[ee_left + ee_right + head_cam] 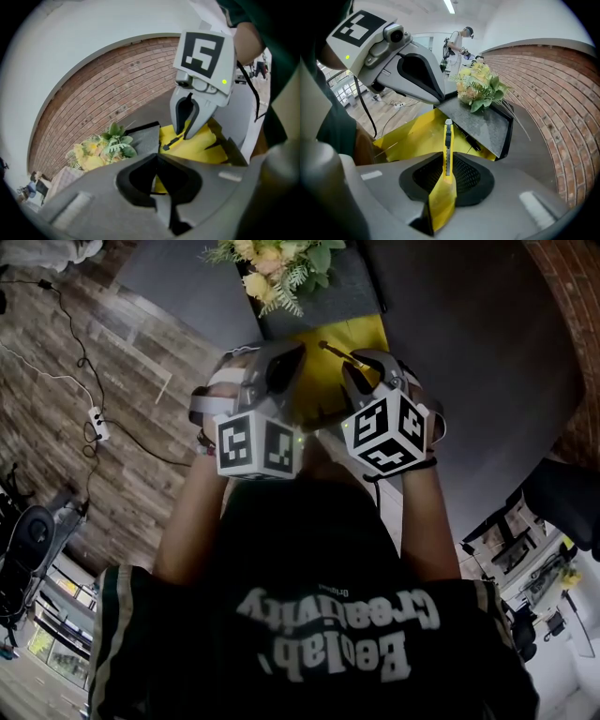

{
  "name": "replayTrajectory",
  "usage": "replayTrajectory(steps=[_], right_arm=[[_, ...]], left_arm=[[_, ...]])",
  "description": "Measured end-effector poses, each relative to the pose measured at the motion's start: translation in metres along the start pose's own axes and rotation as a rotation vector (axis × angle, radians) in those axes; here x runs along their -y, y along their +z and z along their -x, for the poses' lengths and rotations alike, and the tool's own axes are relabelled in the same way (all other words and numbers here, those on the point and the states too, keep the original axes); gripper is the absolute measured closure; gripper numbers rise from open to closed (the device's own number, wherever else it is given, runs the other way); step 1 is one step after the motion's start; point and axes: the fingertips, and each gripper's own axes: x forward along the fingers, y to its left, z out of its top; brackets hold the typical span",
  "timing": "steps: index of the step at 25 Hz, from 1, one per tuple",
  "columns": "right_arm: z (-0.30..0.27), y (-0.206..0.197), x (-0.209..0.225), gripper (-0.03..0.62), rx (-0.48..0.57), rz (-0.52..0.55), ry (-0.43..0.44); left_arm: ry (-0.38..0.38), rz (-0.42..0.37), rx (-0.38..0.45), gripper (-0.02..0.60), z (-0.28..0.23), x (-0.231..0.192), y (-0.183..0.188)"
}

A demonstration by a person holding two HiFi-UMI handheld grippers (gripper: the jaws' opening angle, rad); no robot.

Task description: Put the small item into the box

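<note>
Dark shirt [309, 615] and two forearms fill the bottom of the head view. Both claws are held out over the box [412, 136], whose yellow lining shows at the upper middle.

At the centre of the right gripper view, the right claw [446, 173] is clamped on a yellow knife [448, 140]. It grips the tail end, and the slim body sticks out past the jaws toward the raised dark lid [483, 124]. The knife hangs above the yellow lining and is not yet inside the box.

The left claw [157, 161] has its jaws together with nothing between them.

Flowers [480, 86] lie behind the lid, at the upper middle.

The knife looks light and stiff, with a smooth, narrow plastic shell. It could easily pivot or slip in a pinch this far back, so a hold on the flat sides nearer mid-body would be steadier. The tip end should be treated as sharp and set down low in the box, not dropped.
</note>
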Motion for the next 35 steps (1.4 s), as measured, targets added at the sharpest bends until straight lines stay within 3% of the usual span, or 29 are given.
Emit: replayTrajectory(steps=[20, 35], right_arm=[[-0.038, -0.009, -0.004, 0.525, -0.071, -0.074, 0.035], [-0.051, -0.012, -0.010, 0.525, -0.126, -0.045, 0.041]], left_arm=[[-0.005, 0.006, -0.020, 0.580, -0.016, -0.007, -0.019], [-0.018, 0.007, -0.018, 0.580, -0.018, -0.009, -0.024]])
